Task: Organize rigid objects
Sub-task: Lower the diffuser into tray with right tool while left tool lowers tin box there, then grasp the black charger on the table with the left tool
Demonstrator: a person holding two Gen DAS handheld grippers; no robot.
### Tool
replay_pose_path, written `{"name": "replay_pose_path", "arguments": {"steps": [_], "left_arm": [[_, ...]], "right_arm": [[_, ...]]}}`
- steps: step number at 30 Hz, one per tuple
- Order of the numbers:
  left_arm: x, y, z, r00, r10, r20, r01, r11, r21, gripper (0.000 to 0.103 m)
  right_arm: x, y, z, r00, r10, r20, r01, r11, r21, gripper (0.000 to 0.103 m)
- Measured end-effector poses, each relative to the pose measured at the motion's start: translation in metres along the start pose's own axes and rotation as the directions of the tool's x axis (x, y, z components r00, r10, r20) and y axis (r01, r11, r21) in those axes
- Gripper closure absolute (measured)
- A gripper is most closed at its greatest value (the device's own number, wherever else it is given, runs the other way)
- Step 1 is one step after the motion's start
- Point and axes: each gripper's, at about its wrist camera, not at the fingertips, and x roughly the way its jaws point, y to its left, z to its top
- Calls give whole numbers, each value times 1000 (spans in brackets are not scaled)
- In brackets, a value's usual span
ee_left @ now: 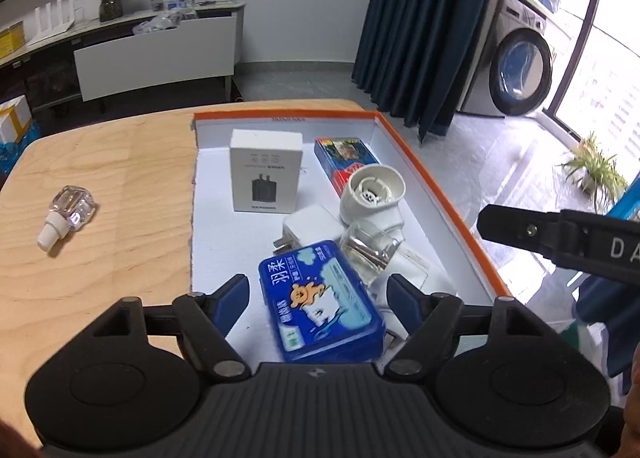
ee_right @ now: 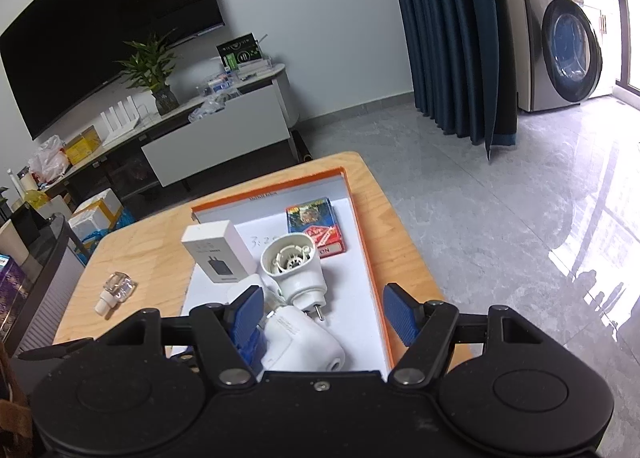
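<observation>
left tool (ee_left: pixel 316 294) spread wide over the near end of the orange-rimmed tray (ee_left: pixel 424 166); the blue tissue pack (ee_left: pixel 320 304) sits between its fingers, blurred, and neither pad appears to touch it. right tool (ee_right: pixel 324 314) also wide open above the tray, gripping nothing. in the tray: white charger box (ee_left: pixel 265 174), card pack (ee_left: pixel 344 158), white plug-in unit (ee_left: pixel 372 190), white adapter (ee_left: pixel 310 230). a clear refill bottle (ee_left: pixel 68 214) lies apart on the wooden counter (ee_left: pixel 120 258).
</observation>
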Motion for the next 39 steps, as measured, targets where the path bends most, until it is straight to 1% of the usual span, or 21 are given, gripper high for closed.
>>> {"name": "replay_pose_path", "arguments": {"steps": [4, 10, 14, 17, 20, 24, 27, 30, 33, 34, 35, 36, 37, 38, 39], "left_arm": [[-17, 4, 0, 999, 37, 27, -36, 999, -18, 22], [-47, 22, -7, 992, 108, 64, -104, 993, -62, 18], [-66, 40, -20, 985, 157, 67, -152, 985, -80, 18], [-79, 58, -35, 975, 210, 66, -203, 975, -95, 18], [-85, 78, -55, 965, 259, 34, -254, 961, -112, 18], [-82, 104, -79, 960, 279, -12, -278, 949, -148, 20], [-74, 114, -84, 958, 285, -18, -285, 949, -134, 21], [-67, 120, -86, 962, 271, -15, -271, 954, -132, 23], [-57, 122, -88, 964, 266, -15, -266, 957, -112, 30], [-55, 123, -89, 964, 266, -22, -267, 957, -112, 40], [-51, 125, -91, 965, 260, -33, -263, 958, -116, 52], [-49, 127, -92, 968, 249, -39, -252, 960, -125, 55], [-50, 127, -95, 968, 249, -22, -250, 961, -120, 60], [-50, 127, -95, 970, 243, -17, -244, 963, -112, 67], [-51, 128, -95, 970, 242, -11, -242, 964, -111, 67]], "right_arm": [[-9, 7, 2, 1000, 13, 16, -13, 1000, -6, 23], [-17, 27, 0, 999, 50, 16, -49, 998, -44, 23], [-21, 46, -5, 996, 89, 7, -88, 993, -76, 23], [-23, 63, -11, 993, 116, -8, -116, 987, -112, 23], [-26, 77, -17, 990, 137, -16, -138, 981, -137, 23], [-30, 90, -24, 988, 153, -26, -156, 974, -163, 23], [-31, 96, -28, 987, 155, -35, -159, 971, -179, 23], [-32, 100, -29, 986, 159, -39, -164, 969, -186, 23], [-31, 102, -30, 987, 156, -42, -161, 967, -198, 23], [-31, 103, -29, 987, 154, -43, -159, 967, -201, 23], [-32, 104, -30, 987, 152, -42, -157, 966, -204, 23], [-32, 105, -30, 988, 150, -43, -155, 966, -207, 23], [-31, 106, -30, 988, 147, -44, -153, 965, -211, 23], [-31, 108, -30, 988, 145, -46, -151, 965, -214, 23], [-29, 110, -30, 989, 143, -48, -150, 965, -215, 23]]}}
